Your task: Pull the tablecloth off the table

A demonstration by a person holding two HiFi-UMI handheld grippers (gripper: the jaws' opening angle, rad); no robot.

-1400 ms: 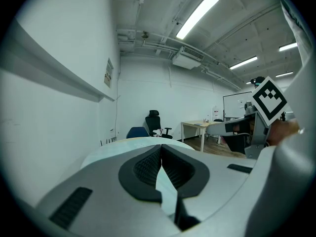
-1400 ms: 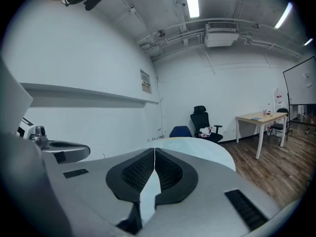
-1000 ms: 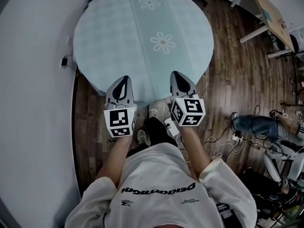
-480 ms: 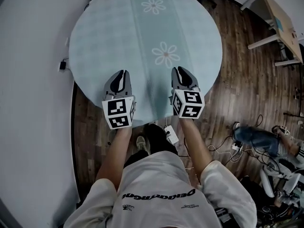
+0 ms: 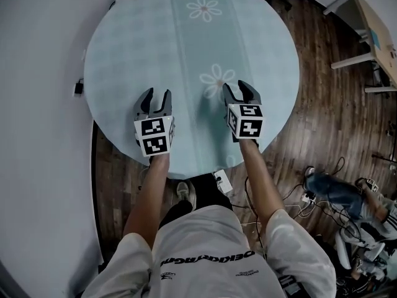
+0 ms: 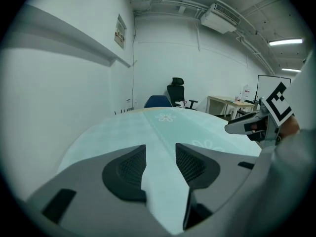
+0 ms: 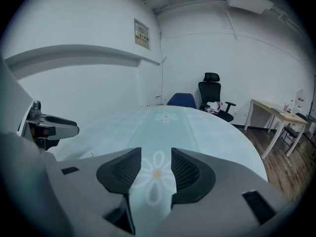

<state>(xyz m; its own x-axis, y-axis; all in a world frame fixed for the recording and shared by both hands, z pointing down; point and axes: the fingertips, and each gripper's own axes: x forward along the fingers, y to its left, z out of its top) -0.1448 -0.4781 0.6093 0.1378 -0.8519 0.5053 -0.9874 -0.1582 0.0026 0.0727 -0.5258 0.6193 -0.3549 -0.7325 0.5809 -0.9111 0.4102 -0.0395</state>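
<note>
A pale blue-green tablecloth with white daisies covers the round table and lies flat. Both grippers hover over its near part. My left gripper is at the left and its jaws are opening. Only flat cloth shows through the gap of the left gripper, and the pads do not press on it. My right gripper stands just right of the near daisy, jaws also opening. The right gripper frames that daisy with nothing pinched.
A white wall runs close along the table's left side. Dark wood floor lies right of and below the table. A desk stands at the far right, and cables and a person's legs at lower right. An office chair stands beyond the table.
Both grippers have moved forward from the table's near edge to above the tabletop. Their jaws, shut a second ago, now stand apart.
</note>
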